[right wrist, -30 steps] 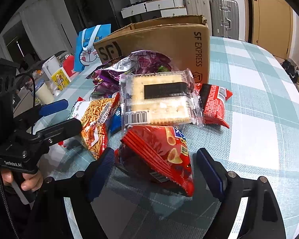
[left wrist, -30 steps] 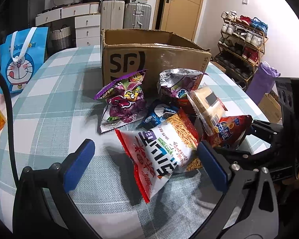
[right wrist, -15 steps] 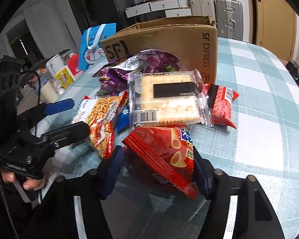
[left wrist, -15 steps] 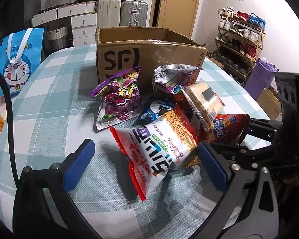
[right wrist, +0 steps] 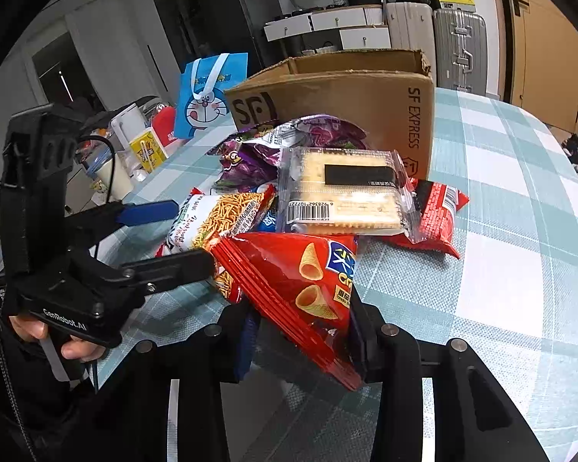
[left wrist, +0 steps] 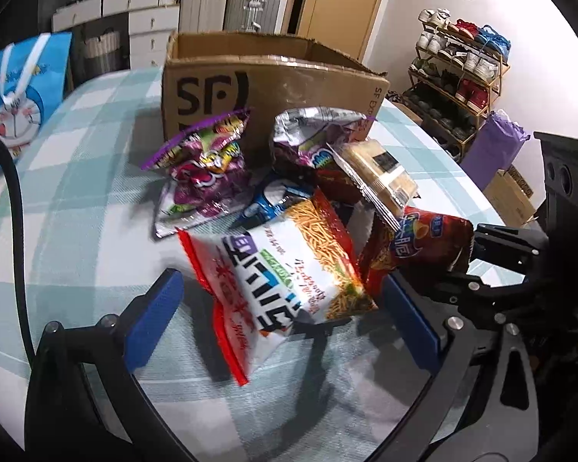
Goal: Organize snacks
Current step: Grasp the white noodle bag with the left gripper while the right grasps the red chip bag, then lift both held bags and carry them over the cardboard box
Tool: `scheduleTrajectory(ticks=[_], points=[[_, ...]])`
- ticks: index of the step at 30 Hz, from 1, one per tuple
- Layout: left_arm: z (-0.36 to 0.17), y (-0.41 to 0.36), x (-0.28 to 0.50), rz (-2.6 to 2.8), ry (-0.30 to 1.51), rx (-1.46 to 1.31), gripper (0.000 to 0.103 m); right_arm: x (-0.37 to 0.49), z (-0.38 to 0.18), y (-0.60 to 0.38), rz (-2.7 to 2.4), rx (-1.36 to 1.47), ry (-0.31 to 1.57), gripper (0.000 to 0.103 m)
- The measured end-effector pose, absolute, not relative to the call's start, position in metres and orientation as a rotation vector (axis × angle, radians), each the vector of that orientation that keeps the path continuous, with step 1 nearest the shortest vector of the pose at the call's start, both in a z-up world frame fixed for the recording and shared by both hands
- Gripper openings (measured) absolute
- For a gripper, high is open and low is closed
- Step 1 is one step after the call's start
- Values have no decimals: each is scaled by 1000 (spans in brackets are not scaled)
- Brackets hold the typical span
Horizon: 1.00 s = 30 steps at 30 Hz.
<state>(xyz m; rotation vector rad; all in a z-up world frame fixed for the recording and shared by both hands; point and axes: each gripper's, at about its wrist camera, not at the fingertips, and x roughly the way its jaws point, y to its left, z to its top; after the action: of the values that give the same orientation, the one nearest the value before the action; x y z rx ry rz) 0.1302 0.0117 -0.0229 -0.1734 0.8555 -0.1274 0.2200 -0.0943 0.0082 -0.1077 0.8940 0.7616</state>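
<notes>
R gripper (right wrist: 300, 350) is clamping red chip bag (right wrist: 308, 288) w/ L gripper (left wrist: 281, 323) gaping round noodle bag (left wrist: 285, 269); thin pinch risking slip.

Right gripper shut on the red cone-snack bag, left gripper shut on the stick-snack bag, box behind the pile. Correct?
Not quite: the left gripper is open, its fingers either side of the stick-snack bag, as the left wrist view shows. The right gripper is shut on the red cone-snack bag; the box stands behind.

We count seven snack packs: two purple bags (left wrist: 204, 177) (left wrist: 312, 138), two red (right wrist: 308, 292) (right wrist: 439, 215), one noodle bag (left wrist: 285, 269), one blue (left wrist: 273, 202), one cracker pack (right wrist: 346, 196); one cardboard box (left wrist: 269, 88)
</notes>
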Motion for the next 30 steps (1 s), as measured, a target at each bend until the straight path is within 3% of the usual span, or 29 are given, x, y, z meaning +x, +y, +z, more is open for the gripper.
scheduleTrajectory(ticks=[18,30], points=[[-29,13,145,-150,841,-242,61,217,9,-90,781,-129,870,40],[8,21,126,-173,731,-230,61,211,31,-95,819,-81,796,40]])
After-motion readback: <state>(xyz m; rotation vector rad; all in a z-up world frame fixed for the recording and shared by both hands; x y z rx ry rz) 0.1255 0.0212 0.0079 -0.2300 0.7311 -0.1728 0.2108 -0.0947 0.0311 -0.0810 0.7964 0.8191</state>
